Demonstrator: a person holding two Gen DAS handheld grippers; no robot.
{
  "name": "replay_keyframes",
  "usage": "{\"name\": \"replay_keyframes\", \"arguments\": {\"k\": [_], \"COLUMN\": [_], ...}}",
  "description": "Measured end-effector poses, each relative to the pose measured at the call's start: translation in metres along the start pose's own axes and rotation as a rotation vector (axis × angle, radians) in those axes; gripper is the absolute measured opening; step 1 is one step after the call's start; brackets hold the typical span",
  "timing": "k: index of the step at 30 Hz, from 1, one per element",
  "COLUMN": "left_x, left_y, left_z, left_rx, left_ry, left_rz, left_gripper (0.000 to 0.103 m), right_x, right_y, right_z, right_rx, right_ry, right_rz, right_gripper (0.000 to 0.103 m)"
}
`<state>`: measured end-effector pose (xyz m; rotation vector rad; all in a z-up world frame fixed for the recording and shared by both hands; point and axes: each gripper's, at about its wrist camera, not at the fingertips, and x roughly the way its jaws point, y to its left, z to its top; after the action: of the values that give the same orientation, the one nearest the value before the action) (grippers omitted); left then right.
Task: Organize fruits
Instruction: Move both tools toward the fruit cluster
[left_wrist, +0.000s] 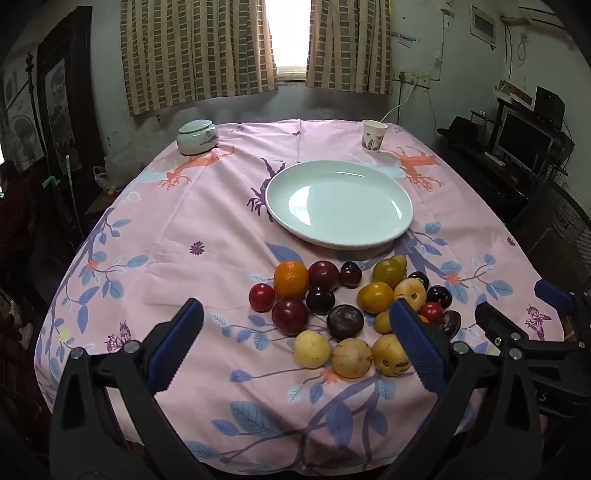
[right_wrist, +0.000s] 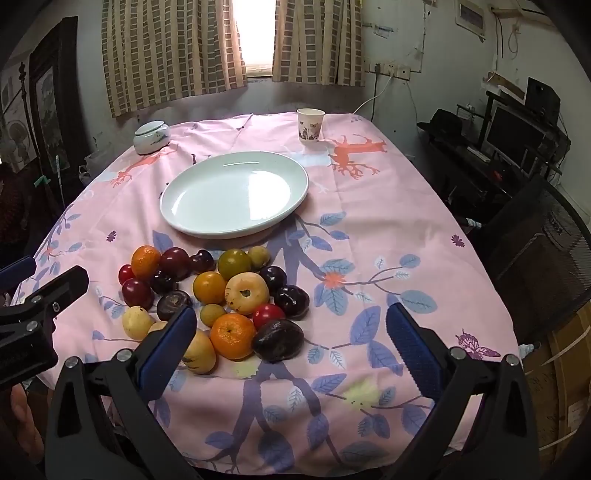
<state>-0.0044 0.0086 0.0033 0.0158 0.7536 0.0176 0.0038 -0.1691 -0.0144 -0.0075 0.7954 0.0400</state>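
From the left wrist camera, the left gripper (left_wrist: 295, 332) hangs above the near part of a table covered by a pink cloth printed with blue leaves and purple branches (left_wrist: 192, 221). Its blue-padded jaws stand wide apart with nothing between them. Beyond them lies a loose cluster of small round fruits (left_wrist: 354, 306): a bright orange mandarin (left_wrist: 290, 279) at the far left of the pile, dark red and near-black plums such as the one with a dimpled top (left_wrist: 345, 322), yellow-green ones toward the right, and three pale yellow fruits (left_wrist: 351, 357) in a row nearest the camera. Just behind the pile sits an empty, glossy white oval plate (left_wrist: 338, 236). At the far edge stand a white lidded ceramic jar (left_wrist: 196, 137) on the left and a printed paper cup (left_wrist: 373, 135) on the right. The right gripper (left_wrist: 517, 332) shows at the right edge.

From the right wrist camera, the right gripper (right_wrist: 291, 336) is likewise fully spread and empty. The same fruit pile (right_wrist: 218, 295) lies left of centre, partly behind its left finger, with a second mandarin (right_wrist: 232, 336) and a dark wrinkled fruit (right_wrist: 277, 340) nearest. The plate (right_wrist: 236, 230) lies beyond the fruits.
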Motion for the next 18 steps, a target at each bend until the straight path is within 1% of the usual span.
{"name": "replay_keyframes", "arguments": {"k": [9,18], "left_x": [0.001,0.002], "left_y": [0.002,0.010], "left_z": [-0.001,-0.002], "left_rx": [-0.007,-0.029], "left_ry": [0.008,0.004], "left_rz": [-0.001,-0.004], "left_gripper": [0.101,0.101], "right_x": [0.000,0.002], "right_y": [0.011,0.013], "right_z": [-0.002,-0.003], "right_rx": [-0.044,-0.040], "right_ry": [0.000,0.008], "right_rz": [-0.010,0.001], "right_gripper": [0.102,0.102]}}
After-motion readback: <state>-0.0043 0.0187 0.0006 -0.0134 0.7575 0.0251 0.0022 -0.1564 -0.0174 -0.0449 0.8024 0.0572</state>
